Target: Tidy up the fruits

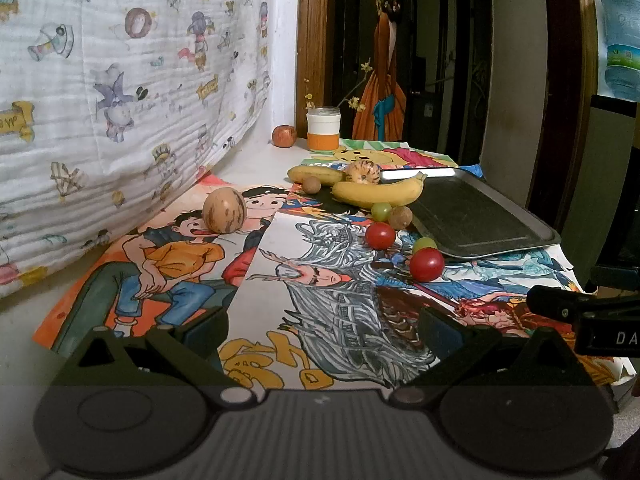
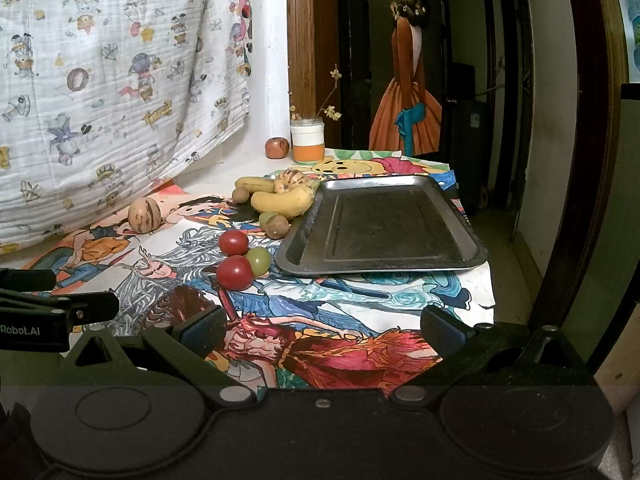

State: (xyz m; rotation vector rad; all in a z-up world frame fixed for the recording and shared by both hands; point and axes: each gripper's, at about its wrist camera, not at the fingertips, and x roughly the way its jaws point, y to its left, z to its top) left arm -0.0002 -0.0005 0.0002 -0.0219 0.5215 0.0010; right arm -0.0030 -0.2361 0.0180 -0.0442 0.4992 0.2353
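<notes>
With both tools [image 1: 322,330] [image 2: 320,330] apart and empty, we judged nothing sorted yet; next, reach the nearest red cherry tomato [image 2: 234,272] beside the bare grey metal tray [image 2: 384,268].

Fruits scattered left of an empty dark metal tray [image 2: 460,216].
Two yellow bananas [image 2: 282,200] lie flat by its far-left corner, a striped tan melon [image 2: 291,181] between them; another striped melon [image 2: 144,215] sits apart, left. Two red tomatoes [image 2: 234,272], two green grapes [image 2: 258,260] and two brown round fruits [image 2: 277,226] cluster nearby; a reddish apple [image 2: 277,147] stands far back.
</notes>
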